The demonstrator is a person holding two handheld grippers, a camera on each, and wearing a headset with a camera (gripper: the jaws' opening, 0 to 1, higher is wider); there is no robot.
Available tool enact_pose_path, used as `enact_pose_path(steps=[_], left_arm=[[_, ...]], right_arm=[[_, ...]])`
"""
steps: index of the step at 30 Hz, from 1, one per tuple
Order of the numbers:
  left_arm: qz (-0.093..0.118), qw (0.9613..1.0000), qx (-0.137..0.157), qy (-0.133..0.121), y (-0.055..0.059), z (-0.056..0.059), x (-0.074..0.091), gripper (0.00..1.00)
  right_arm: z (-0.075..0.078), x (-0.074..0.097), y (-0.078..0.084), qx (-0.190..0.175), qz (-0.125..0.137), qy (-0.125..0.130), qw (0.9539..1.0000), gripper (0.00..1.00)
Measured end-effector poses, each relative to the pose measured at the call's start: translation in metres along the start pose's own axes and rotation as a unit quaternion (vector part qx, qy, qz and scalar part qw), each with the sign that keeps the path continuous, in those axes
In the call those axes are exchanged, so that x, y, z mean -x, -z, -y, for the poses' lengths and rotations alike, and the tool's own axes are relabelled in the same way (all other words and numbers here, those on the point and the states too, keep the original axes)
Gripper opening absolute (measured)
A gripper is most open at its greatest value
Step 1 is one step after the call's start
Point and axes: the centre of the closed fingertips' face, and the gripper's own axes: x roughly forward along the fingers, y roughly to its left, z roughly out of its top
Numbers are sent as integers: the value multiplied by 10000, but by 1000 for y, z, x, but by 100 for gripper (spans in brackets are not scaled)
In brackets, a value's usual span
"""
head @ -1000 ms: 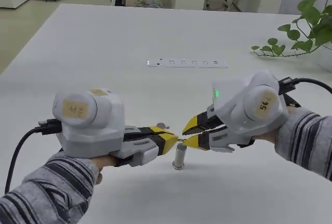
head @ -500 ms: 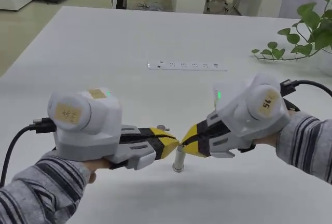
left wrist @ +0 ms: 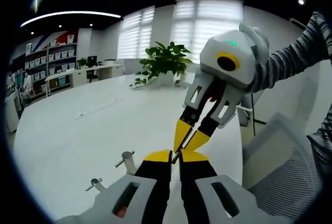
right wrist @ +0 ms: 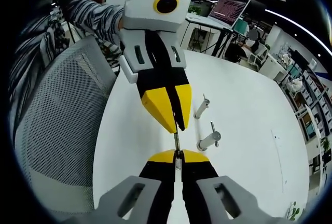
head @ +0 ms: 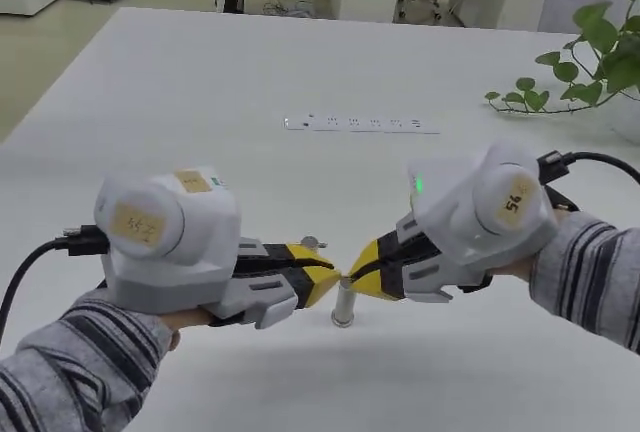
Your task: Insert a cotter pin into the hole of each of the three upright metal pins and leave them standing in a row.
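Since a second ago the right tongs (head: 356, 274) have gone from spread to pressed together, and they now sit tip to tip with the left tongs (head: 333, 278) over the near middle of the table (head: 300, 92). In the right gripper view a thin cotter pin (right wrist: 177, 141) runs between the two sets of yellow tips. The right tongs pinch its near end. The left tongs are also pressed together with the pin's other end at their tips, but I cannot tell whether they grip it.

Right under the meeting tips one upright metal pin (head: 343, 304) stands on the table, its top just below the tongs. Two more metal pins (right wrist: 201, 109) (right wrist: 209, 140) stand close together a little farther off, each with a thin crosspiece through its top. In the head view one of them peeks out just beyond the left tongs.

Farther back a white power strip (head: 360, 123) lies on the table, and a leafy plant (head: 590, 52) stands at the far right edge.
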Motion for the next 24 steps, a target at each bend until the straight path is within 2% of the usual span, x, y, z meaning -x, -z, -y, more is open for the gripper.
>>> enact_pose_path(steps=[8,19,24], left_arm=[[-104,9998,-68,-128,10,-5,-6,11],[-161,9980,-270,-550,24,-15,-18,28],[-238,9970,-282,-682,32,-16,-27,29]], right_arm=[[4,0,7,25,-110,68,9999,0],[13,2,42,-68,-704,216,9973,0],[13,-1,56,-144,-940,223,9952,0]])
